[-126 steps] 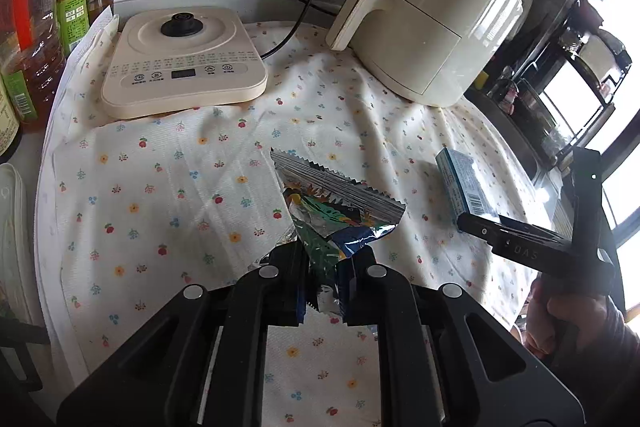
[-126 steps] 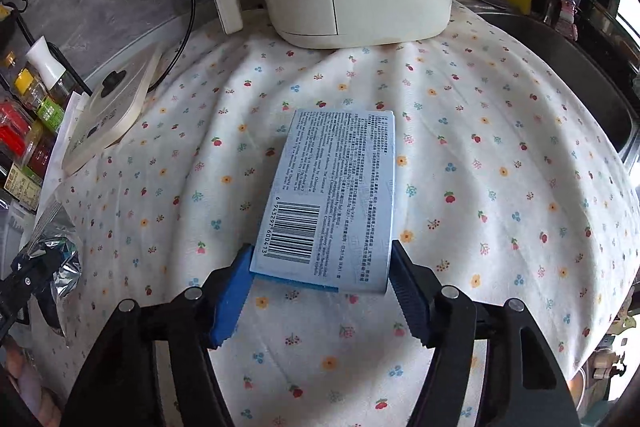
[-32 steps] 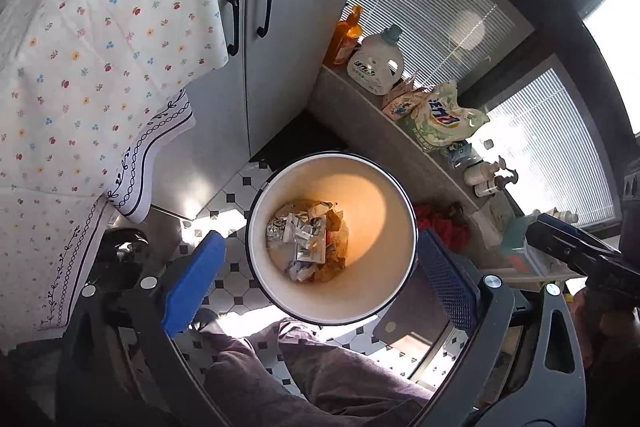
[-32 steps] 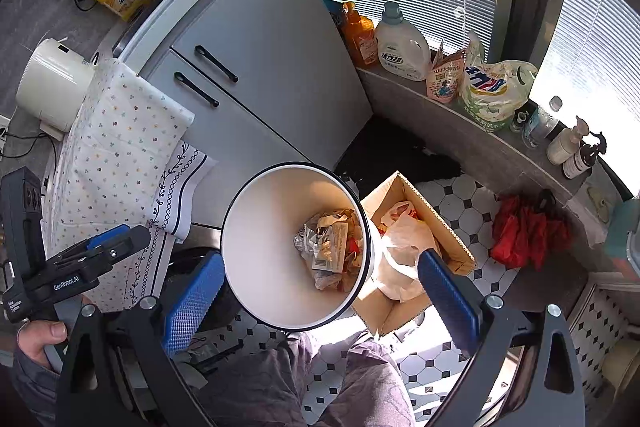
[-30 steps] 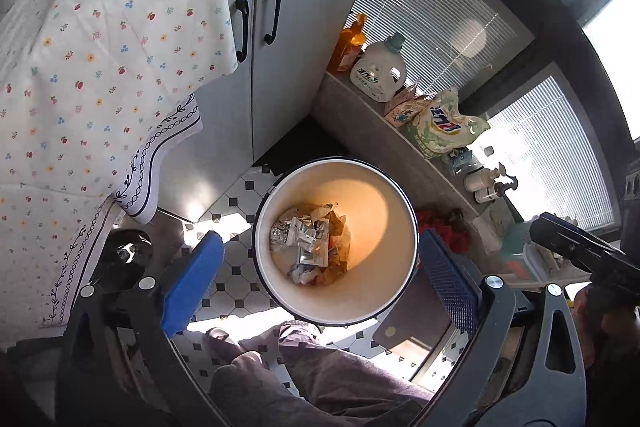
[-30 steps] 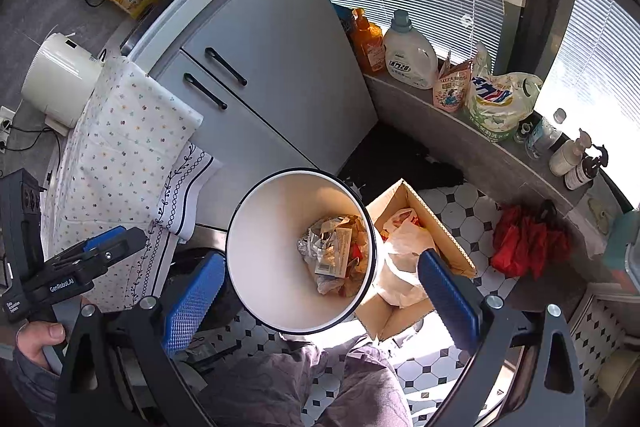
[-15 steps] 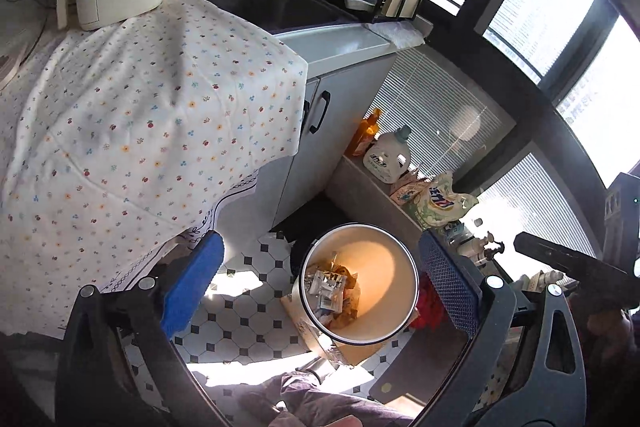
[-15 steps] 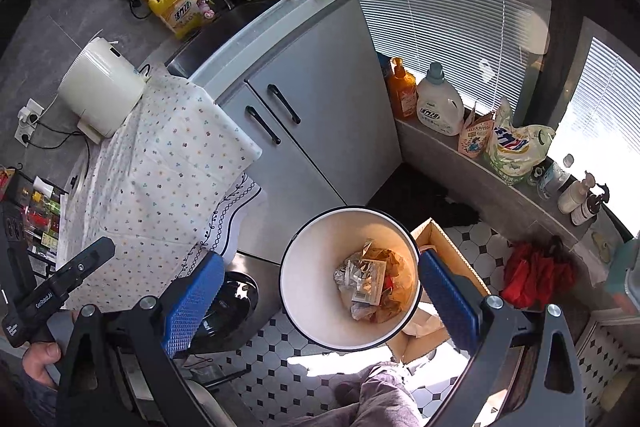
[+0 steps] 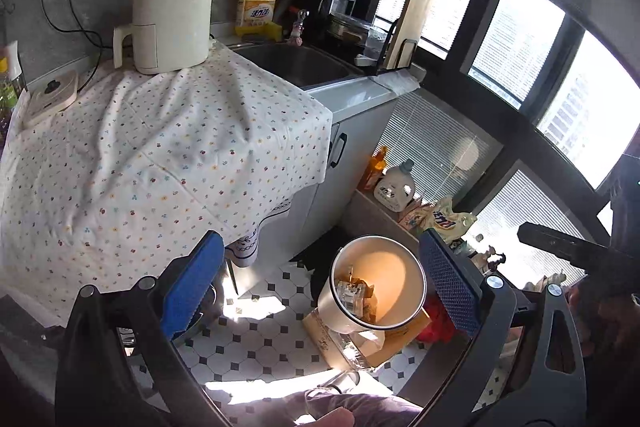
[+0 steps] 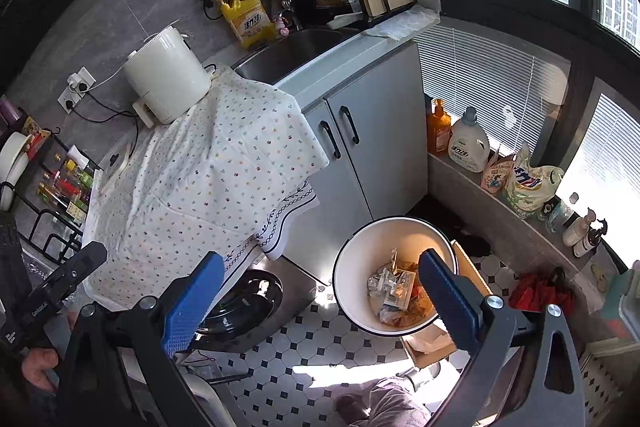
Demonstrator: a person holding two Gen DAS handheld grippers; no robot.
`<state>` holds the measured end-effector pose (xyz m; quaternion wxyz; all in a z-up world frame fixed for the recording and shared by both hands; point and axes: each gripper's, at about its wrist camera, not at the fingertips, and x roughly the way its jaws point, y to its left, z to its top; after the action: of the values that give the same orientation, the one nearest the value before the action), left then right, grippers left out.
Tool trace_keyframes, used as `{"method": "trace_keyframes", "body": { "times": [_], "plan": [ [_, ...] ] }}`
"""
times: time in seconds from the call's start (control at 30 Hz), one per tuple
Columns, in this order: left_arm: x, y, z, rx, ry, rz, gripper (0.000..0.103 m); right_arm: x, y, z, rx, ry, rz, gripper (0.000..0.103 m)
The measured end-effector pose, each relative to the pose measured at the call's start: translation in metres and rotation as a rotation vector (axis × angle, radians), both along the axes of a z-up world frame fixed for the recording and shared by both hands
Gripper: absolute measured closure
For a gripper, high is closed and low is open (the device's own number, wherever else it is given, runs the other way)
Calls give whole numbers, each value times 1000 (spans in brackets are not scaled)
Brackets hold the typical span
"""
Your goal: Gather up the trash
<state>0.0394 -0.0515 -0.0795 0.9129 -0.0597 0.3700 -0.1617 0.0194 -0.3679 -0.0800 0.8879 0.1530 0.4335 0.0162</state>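
Note:
A white round trash bin (image 9: 400, 267) stands on the tiled floor below the counter, with crumpled wrappers (image 9: 354, 297) lying in its bottom. My left gripper (image 9: 319, 251) hangs high above the floor, open, with nothing between its blue pads. My right gripper (image 10: 320, 263) is open and empty too, and the trash bin (image 10: 360, 267) with its wrappers (image 10: 394, 291) sits low right behind its right pad. The counter's flowered tablecloth (image 9: 160, 147) carries no trash that I can see.
A cream air fryer (image 9: 172, 23) stands at the cloth's far end beside the sink (image 9: 296, 65). Grey cabinet doors (image 10: 372, 131) face the bin. A cardboard box (image 10: 432, 347) lies next to it, detergent bottles (image 10: 468, 143) line a ledge, and a person's leg (image 9: 352, 411) is at the bottom.
Both grippers have risen and tilted up from the bin, which now looks smaller and lower. The counter and window have come into view. Both stay open and empty.

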Motion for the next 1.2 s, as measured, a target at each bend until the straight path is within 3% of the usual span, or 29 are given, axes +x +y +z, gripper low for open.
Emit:
{"method": "trace_keyframes", "body": {
  "times": [0.37, 0.53, 1.2],
  "plan": [
    [-54, 30, 70, 3, -177, 90, 6, -40, 27, 58, -33, -129, 8, 8],
    [-69, 43, 87, 2, -227, 140, 6, -55, 39, 80, -51, -193, 19, 8],
    [-99, 72, 88, -14, -235, 224, 6, -70, 76, 93, -107, -248, 57, 8]
  ]
}}
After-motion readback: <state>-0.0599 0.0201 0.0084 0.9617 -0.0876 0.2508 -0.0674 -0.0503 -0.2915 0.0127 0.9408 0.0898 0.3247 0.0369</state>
